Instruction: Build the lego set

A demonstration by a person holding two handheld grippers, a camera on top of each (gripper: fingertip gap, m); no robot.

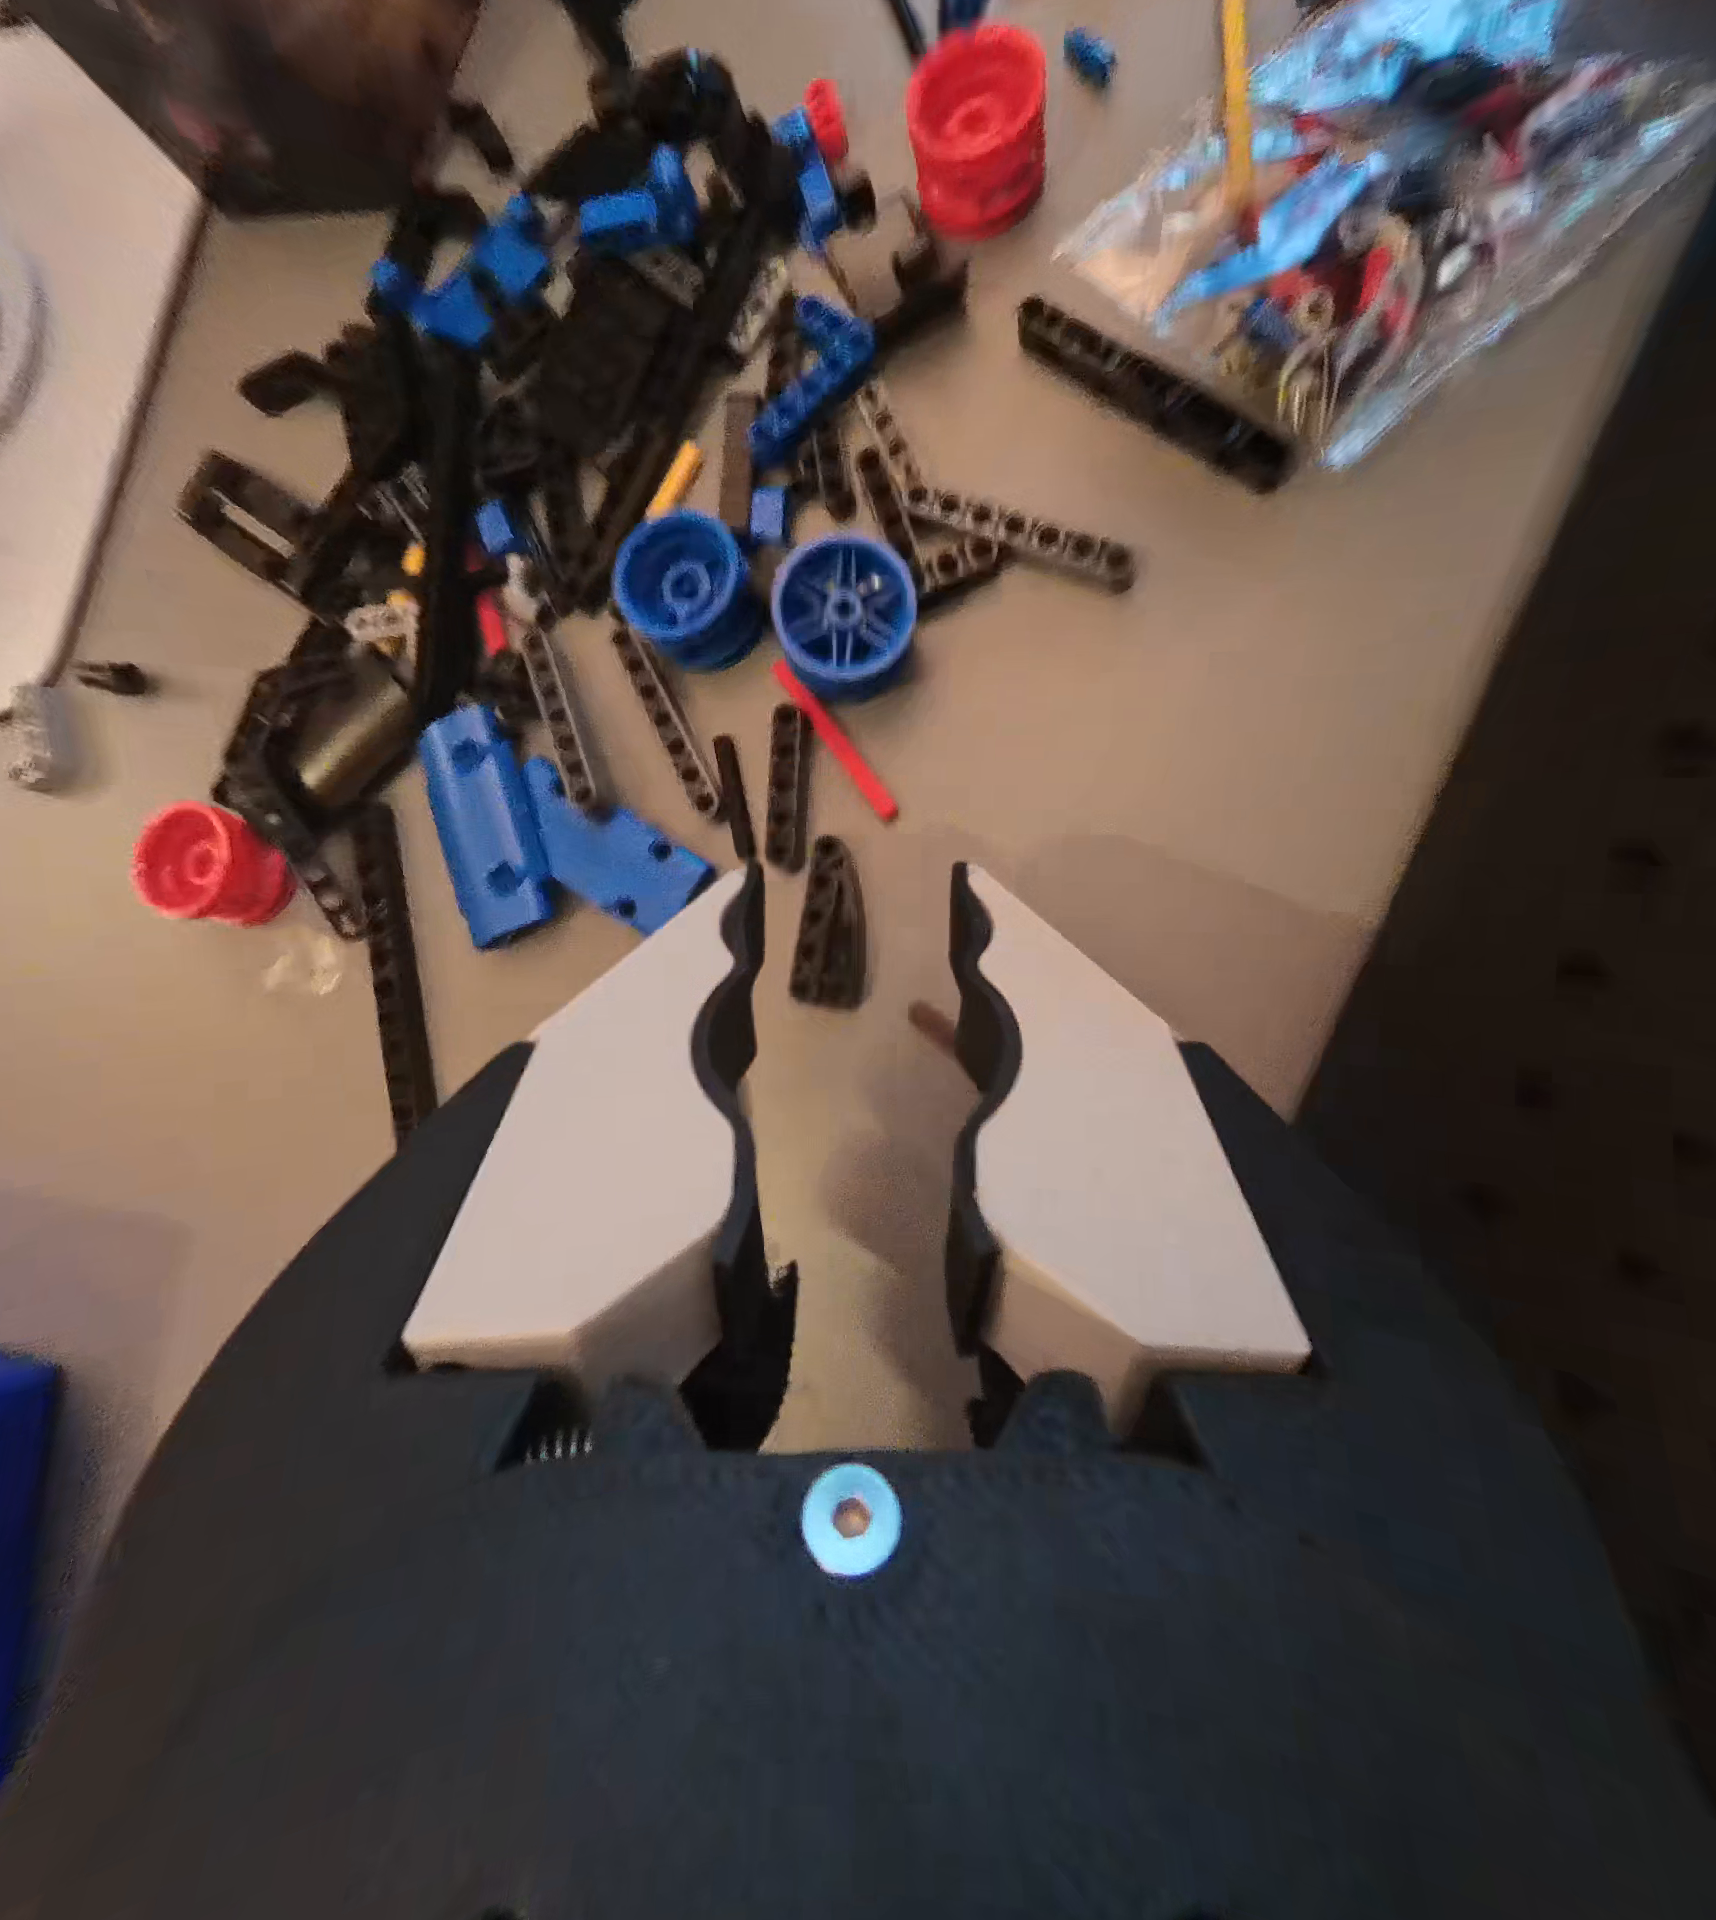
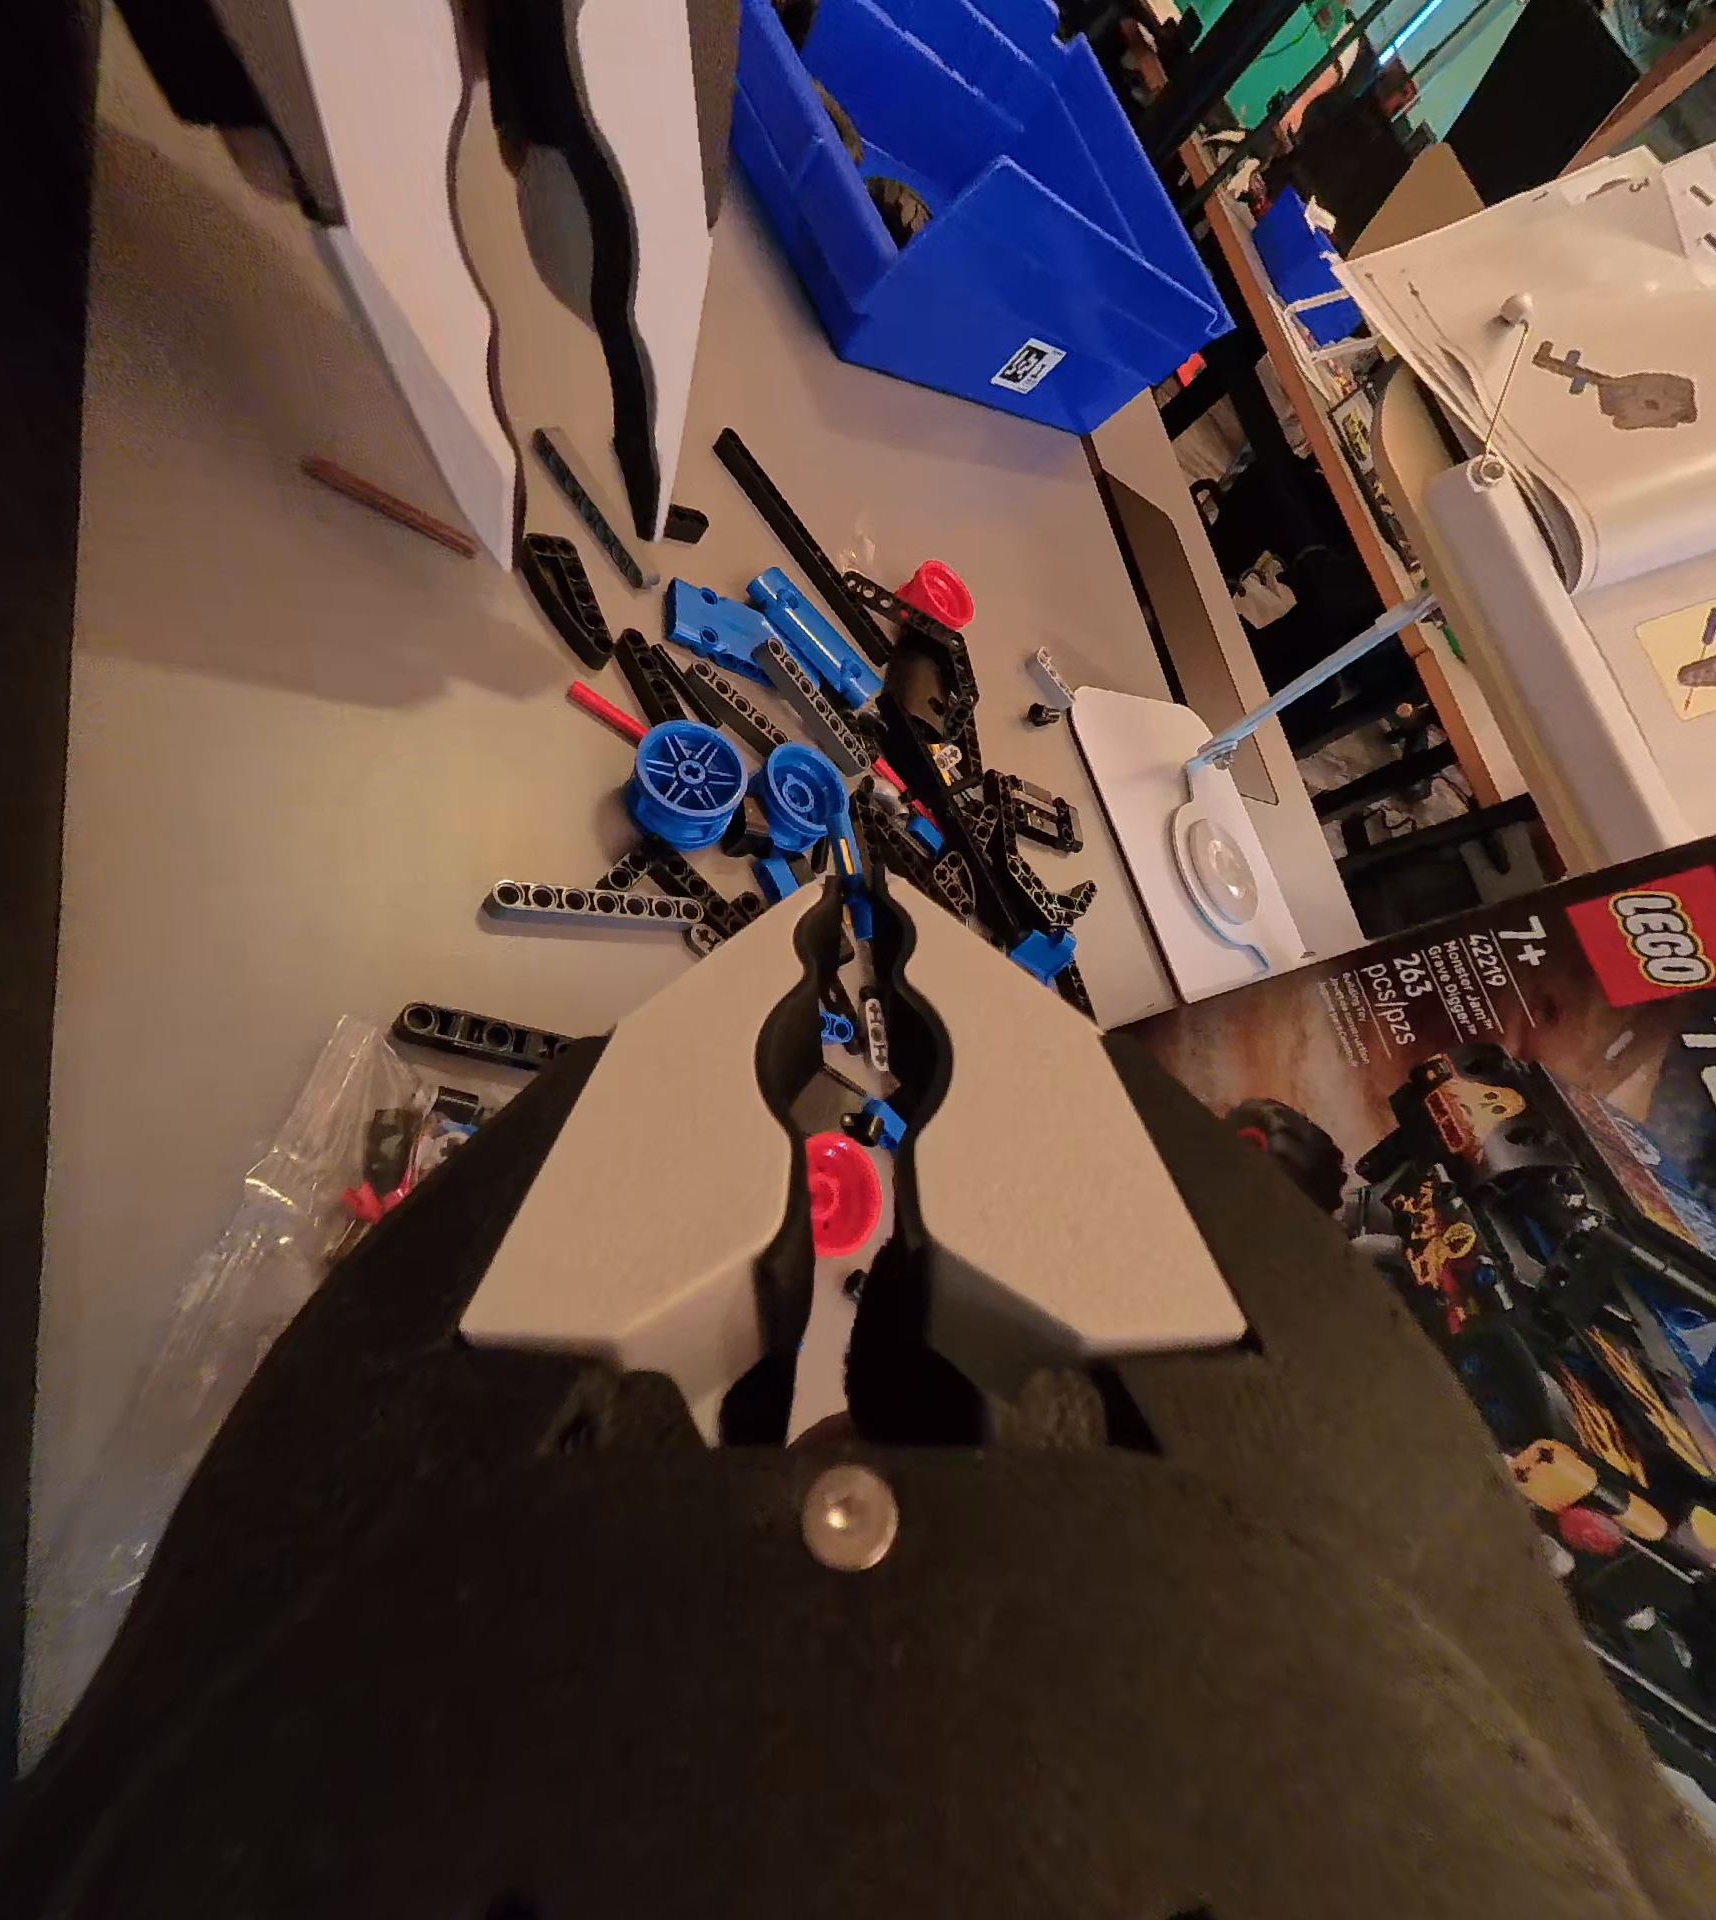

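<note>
Left tool [image 1: 856,883] gapes empty; right tool [image 2: 859,894] closed

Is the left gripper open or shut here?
Open: the left gripper shows a clear gap between its fingers, with bare table visible through it.

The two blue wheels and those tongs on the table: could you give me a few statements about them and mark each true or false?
1. The two blue wheels lie side by side on the table. True.
2. The left tongs clamp a red wheel. False: they are open and hold nothing; a small black wedge-shaped beam lies on the table between their tips.
3. The right tongs are nearly closed. True.
4. The red axle stands upright. False: it lies flat beside the blue wheels.
5. The plastic bag of parts is empty. False: it holds pieces.
</note>
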